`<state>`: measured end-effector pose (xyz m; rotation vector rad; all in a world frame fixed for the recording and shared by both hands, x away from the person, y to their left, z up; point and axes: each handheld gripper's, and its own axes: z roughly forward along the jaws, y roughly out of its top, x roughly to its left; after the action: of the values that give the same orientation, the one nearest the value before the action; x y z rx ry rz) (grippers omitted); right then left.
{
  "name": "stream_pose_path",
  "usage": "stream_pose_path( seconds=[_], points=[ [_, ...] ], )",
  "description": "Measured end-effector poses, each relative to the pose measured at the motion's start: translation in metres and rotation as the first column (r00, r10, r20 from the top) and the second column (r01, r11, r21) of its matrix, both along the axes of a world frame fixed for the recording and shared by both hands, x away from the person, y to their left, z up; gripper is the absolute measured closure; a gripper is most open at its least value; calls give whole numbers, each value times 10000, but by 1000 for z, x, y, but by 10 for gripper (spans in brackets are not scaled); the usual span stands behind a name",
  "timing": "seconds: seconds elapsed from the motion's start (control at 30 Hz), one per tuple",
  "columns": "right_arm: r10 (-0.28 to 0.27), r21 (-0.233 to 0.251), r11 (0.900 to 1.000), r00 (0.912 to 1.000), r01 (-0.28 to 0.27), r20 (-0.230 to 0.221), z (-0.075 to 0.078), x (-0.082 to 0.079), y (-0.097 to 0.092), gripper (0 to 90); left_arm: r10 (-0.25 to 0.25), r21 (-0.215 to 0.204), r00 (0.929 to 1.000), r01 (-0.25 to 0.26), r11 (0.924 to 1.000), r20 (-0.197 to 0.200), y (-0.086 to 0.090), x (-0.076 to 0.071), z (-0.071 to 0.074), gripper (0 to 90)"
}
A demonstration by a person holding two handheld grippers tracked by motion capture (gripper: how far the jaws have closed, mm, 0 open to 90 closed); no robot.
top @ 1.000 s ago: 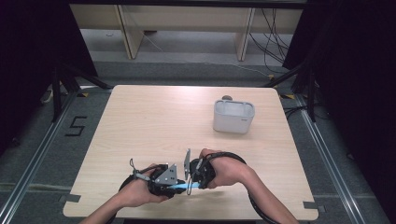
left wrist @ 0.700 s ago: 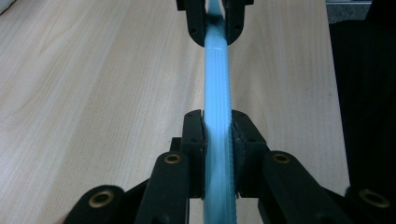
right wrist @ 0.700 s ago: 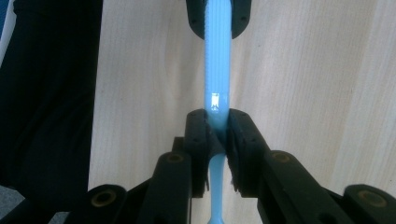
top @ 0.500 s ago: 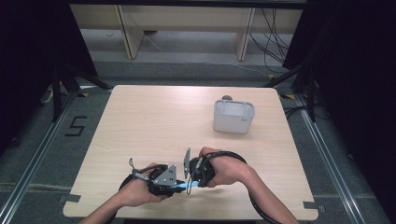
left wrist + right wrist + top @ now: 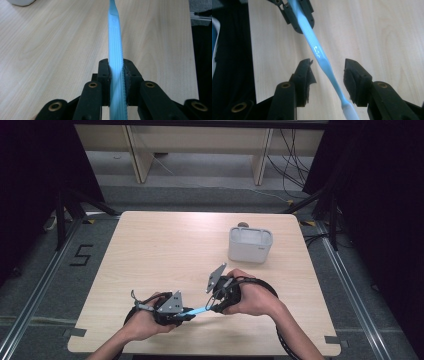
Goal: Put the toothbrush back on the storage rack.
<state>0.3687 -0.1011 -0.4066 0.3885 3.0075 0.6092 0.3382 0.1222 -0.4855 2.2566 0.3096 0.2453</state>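
A light blue toothbrush (image 5: 199, 310) hangs level just above the table near its front edge. My left gripper (image 5: 187, 316) is shut on its ribbed handle (image 5: 115, 45), and the pads (image 5: 105, 75) press both sides. My right gripper (image 5: 327, 68) has just been opening its jaws. The brush's thin neck (image 5: 329, 72) passes between them without touching either pad, and the white bristle head (image 5: 349, 112) lies at the bottom. The left gripper (image 5: 298, 15) grips the handle farther off in the right gripper view.
A white rectangular container (image 5: 250, 244) stands on the wooden table (image 5: 165, 250) at the back right, with a small dark thing behind it. Both of the person's hands sit close together at the table's front edge. Black cables trail from the grippers.
The right gripper's jaws have spread apart off the toothbrush, and the right hand has risen and shifted slightly to the right. The left gripper keeps its hold and has stayed in place.
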Motion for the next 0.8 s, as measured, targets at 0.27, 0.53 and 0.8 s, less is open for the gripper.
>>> stream_pose_path(
  seconds=[0.27, 0.53, 0.8],
  points=[
    [-899, 1996, 9773, 9920, 709, 882, 3, 3, -14, 531, 522, -420, 9986, -521, 9978, 14, 5, 3, -1, 780],
    [-2517, 3741, 9058, 9629, 1990, 972, 1, -10, -30, 521, 1204, -815, 9927, -1207, 9893, -89, 14, 6, -2, 779],
    [-3581, 4715, 8342, 9311, 2859, 690, -10, -21, -39, 510, 1873, -1719, 9823, -1835, 9679, 64, 21, 5, -3, 779]
  ],
)
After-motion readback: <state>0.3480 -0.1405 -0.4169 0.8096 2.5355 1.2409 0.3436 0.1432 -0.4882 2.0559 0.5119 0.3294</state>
